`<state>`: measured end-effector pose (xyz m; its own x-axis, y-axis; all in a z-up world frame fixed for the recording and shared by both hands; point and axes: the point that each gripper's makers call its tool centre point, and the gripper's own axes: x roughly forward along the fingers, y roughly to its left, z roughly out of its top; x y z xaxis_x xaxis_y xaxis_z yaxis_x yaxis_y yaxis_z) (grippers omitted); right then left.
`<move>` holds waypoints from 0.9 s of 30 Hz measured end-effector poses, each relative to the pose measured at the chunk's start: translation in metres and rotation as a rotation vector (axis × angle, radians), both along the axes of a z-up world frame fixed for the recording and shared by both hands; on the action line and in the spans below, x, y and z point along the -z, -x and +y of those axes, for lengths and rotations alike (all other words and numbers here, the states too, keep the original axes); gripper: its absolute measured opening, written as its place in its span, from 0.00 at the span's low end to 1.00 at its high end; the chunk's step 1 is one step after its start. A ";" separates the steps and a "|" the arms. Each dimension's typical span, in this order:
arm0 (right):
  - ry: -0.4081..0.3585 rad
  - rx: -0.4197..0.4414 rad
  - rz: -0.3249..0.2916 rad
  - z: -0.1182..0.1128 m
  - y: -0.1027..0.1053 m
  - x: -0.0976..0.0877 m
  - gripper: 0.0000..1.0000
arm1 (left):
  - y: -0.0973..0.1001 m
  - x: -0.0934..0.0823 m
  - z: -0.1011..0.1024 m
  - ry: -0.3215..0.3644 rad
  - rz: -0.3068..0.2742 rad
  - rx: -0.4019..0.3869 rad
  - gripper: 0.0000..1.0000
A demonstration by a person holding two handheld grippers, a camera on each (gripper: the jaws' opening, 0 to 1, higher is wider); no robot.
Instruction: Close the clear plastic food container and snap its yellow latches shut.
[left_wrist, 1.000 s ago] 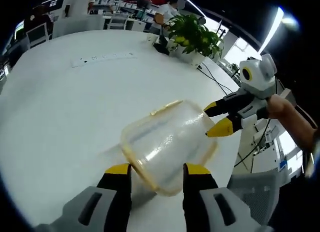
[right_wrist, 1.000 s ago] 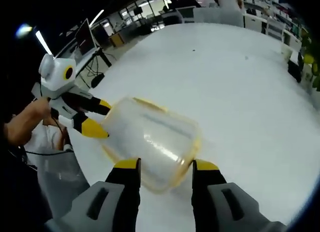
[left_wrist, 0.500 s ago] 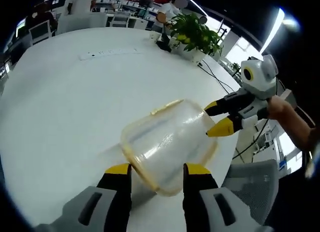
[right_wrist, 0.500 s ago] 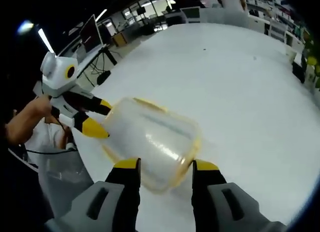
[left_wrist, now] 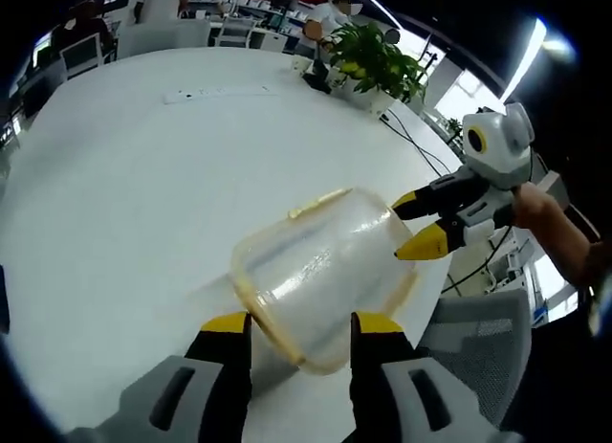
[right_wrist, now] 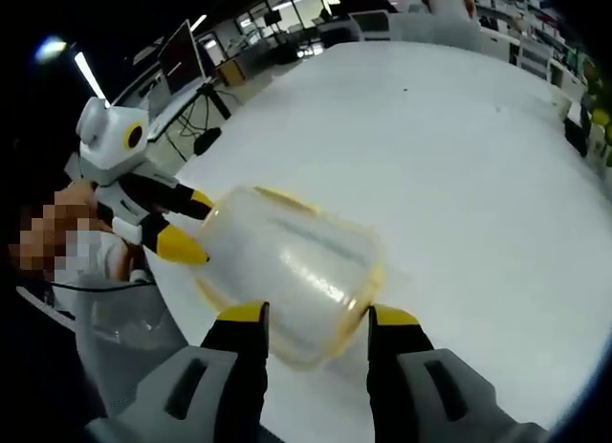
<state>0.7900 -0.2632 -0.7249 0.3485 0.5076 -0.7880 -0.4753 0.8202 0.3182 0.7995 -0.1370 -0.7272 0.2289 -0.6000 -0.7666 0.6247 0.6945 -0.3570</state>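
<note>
In the left gripper view the left claw point(left_wrist: 300, 326) rises from the bottom edge, its two yellow-tipped jaws set on either side of the near end of the clear plastic food container point(left_wrist: 320, 271). The jaws press against the container's walls, so this claw is clenched on it. The container is held up above the white worktop point(left_wrist: 124, 194), tilted, with its yellow-trimmed rim point(left_wrist: 251, 304) toward the left claw and one yellow latch point(left_wrist: 317, 204) showing along its upper edge. Whether the lid is fully seated cannot be told.

From the right of that view the right claw point(left_wrist: 419, 225) reaches in roughly level, its yellow tips touching the far end of the container; a hand point(left_wrist: 535, 209) grips its handle behind the white housing, with the forearm running off toward the lower right.

In the right gripper view the right claw point(right_wrist: 316, 319) likewise stands with its jaws on both sides of the container point(right_wrist: 287, 266), pressed to the walls and grasping it. The left claw point(right_wrist: 186, 228) comes in from the left, tips against the opposite end, slanted slightly downward. So each claw holds one end, and the container hangs between them over the near edge of the worktop point(right_wrist: 459, 146).

A potted plant point(left_wrist: 373, 65) sits at the far side of the worktop, a white power strip point(left_wrist: 206, 95) lies flat farther off, and a grey office chair point(left_wrist: 473, 333) stands just beside the worktop's edge.
</note>
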 end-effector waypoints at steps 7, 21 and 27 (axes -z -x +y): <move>0.000 0.002 0.001 0.009 0.007 0.000 0.37 | 0.007 0.000 0.010 -0.006 0.006 -0.001 0.34; 0.000 0.024 -0.011 0.027 0.019 0.001 0.38 | 0.018 0.001 0.027 -0.028 0.030 0.010 0.34; -0.001 0.026 -0.010 0.030 0.021 0.001 0.39 | 0.020 0.001 0.031 -0.033 0.038 0.010 0.35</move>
